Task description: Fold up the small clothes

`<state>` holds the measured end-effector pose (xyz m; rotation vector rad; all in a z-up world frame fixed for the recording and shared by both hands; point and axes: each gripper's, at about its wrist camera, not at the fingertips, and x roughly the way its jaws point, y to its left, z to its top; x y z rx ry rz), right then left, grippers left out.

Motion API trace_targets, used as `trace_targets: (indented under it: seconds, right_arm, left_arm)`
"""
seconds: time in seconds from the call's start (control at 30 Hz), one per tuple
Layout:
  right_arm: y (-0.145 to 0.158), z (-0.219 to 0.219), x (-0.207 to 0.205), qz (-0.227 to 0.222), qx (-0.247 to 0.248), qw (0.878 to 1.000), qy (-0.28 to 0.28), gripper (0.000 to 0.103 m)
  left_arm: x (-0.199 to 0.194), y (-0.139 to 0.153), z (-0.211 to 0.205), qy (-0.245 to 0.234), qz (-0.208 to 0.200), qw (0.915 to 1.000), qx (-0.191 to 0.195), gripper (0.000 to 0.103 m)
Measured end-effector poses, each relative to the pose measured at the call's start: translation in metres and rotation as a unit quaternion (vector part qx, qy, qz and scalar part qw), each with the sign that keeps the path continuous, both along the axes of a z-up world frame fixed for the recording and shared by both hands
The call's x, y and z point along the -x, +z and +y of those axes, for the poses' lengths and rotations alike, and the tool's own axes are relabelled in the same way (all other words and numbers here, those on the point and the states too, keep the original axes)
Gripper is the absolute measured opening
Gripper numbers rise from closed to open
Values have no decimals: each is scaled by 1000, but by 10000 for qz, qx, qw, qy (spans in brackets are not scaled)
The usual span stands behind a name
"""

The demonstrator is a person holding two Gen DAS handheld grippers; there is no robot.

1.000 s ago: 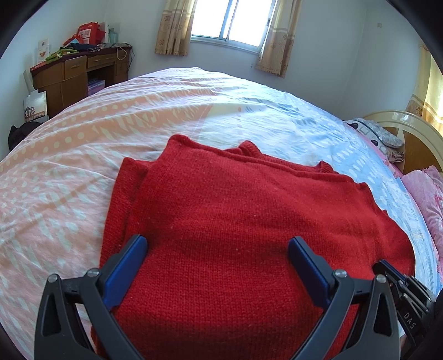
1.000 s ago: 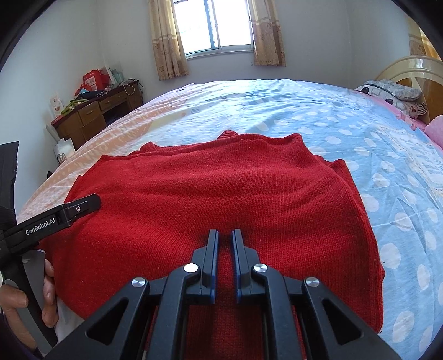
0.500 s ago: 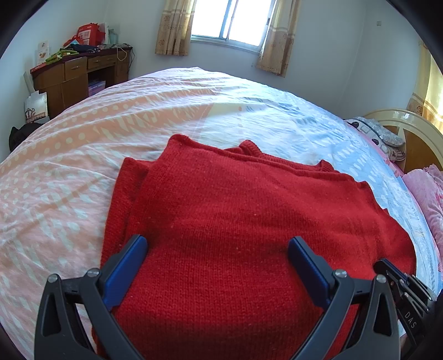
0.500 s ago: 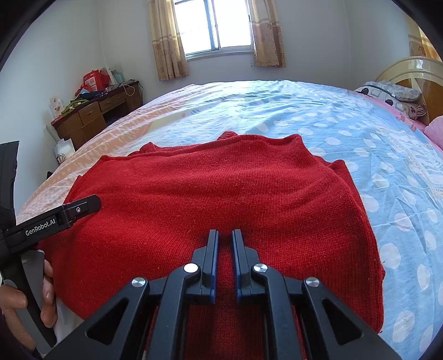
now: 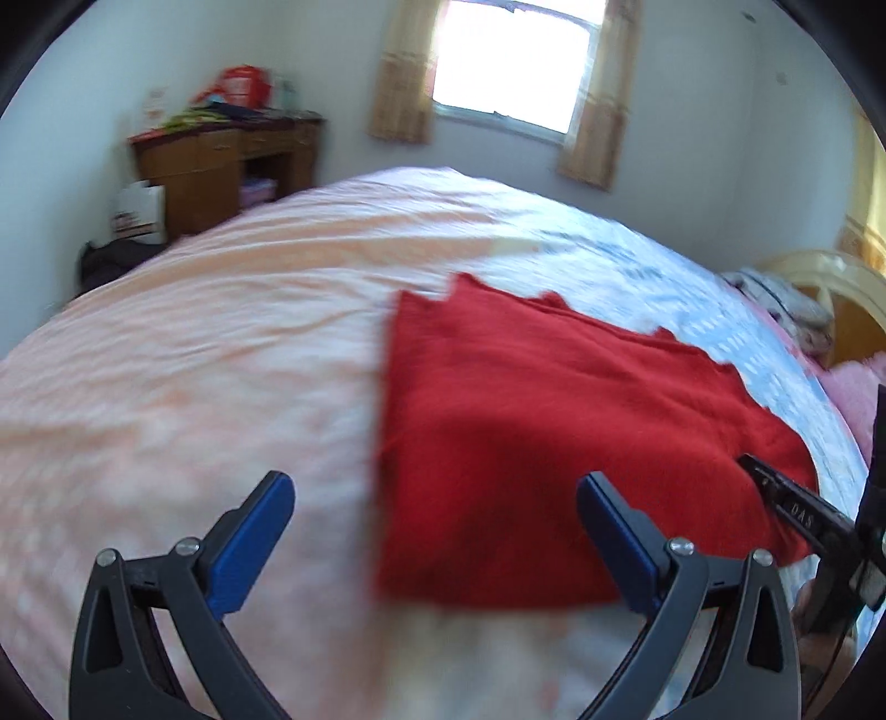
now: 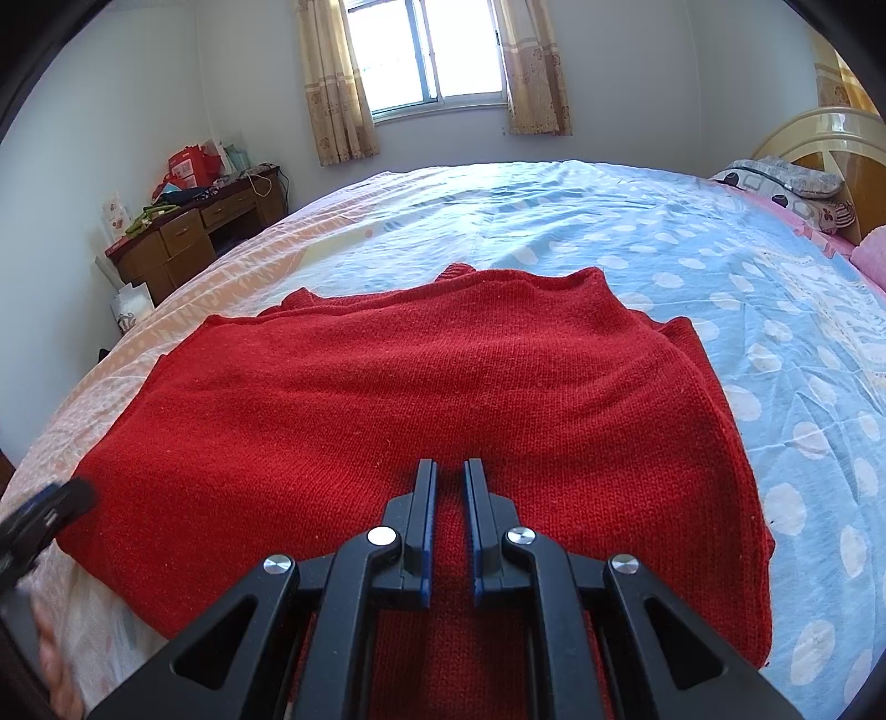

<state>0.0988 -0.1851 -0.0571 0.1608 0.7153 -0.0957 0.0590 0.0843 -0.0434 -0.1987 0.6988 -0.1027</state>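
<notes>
A folded red knit sweater lies flat on the bed; it also shows in the blurred left wrist view. My left gripper is open and empty, lifted above the sweater's left edge, its left finger over bare sheet. My right gripper is over the sweater's near edge, jaws almost together with a narrow gap; red knit shows in the gap, and a grip cannot be told. The right gripper's body shows at the right edge of the left view.
The bed has a blue and peach dotted sheet. A wooden desk with clutter stands at the far left wall. Pillows and a headboard are at the right. A window is behind.
My left gripper has swung left and lifted off the sweater, so it now straddles the left edge. The right gripper has stayed in place.
</notes>
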Motion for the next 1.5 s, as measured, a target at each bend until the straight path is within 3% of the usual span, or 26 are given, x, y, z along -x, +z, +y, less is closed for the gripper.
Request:
trace_targets:
  seconds: [0.17,0.2,0.3,0.33,0.47,0.53,0.6,0.67,0.87,0.93,1.03,1.1,1.2,1.23,1.33,1.4,1.5]
  right_arm:
    - [0,-1,1,-7,-5,10000,4,9]
    - [0,-1,1,-7,-7,10000,5,9]
    - [0,-1,1,-11,-13,10000,5,9]
    - [-1,-1,1,-11,-13,10000,6,9]
    - [-1,-1,1,-11,-16,10000,5,9]
    - [-1,-1,1,-11,-10,10000,5,9]
    - [-1,-1,1,-12,-12,10000,5,9]
    - [-1,-1,1,-15,-18,10000,5,9]
    - [-1,-1,1,-17,-9,10000,8,9]
    - [-1,0,1,1,10,10000,5,9]
    - [2,5,-3,139,200,9997,-34,9]
    - [11,19,-8,230,621,9978,-27,9]
    - [39,53,-18,-33,673,9955,672,10]
    - [49,67,-28,8,590,9936,960,18]
    - [62,96,-64,290,28,9865,1611,71]
    - [64,118,-93,577,-187,9774,2027,72]
    - [58,159,-126,881,205,9640,2501,72]
  left_arm:
    - [20,-15,24,392,237,9927,1111,97]
    - [21,-20,18,365,327,9920,1159,92]
    - [23,-21,-6,248,284,9958,838,92]
    - [22,-21,-13,120,298,9953,915,92]
    - [8,-23,-28,-233,295,9882,1486,92]
    - [-10,-25,-25,-109,313,9855,1665,92]
    - [-27,-25,-13,56,303,9768,2117,92]
    - [-36,-26,-1,231,264,9717,2336,92]
    - [-36,-33,4,282,59,9759,2164,65]
    - [-38,-36,2,182,137,9761,2161,49]
    - [-37,-37,4,141,151,9749,2217,39]
    - [-38,-39,4,110,149,9743,2246,34]
    - [-36,-41,8,72,118,9708,2394,30]
    - [-35,-42,10,60,101,9692,2460,30]
    - [-33,-43,13,13,30,9653,2610,29]
    - [-31,-44,16,-10,-28,9616,2744,29]
    - [-29,-46,17,-32,-95,9589,2837,29]
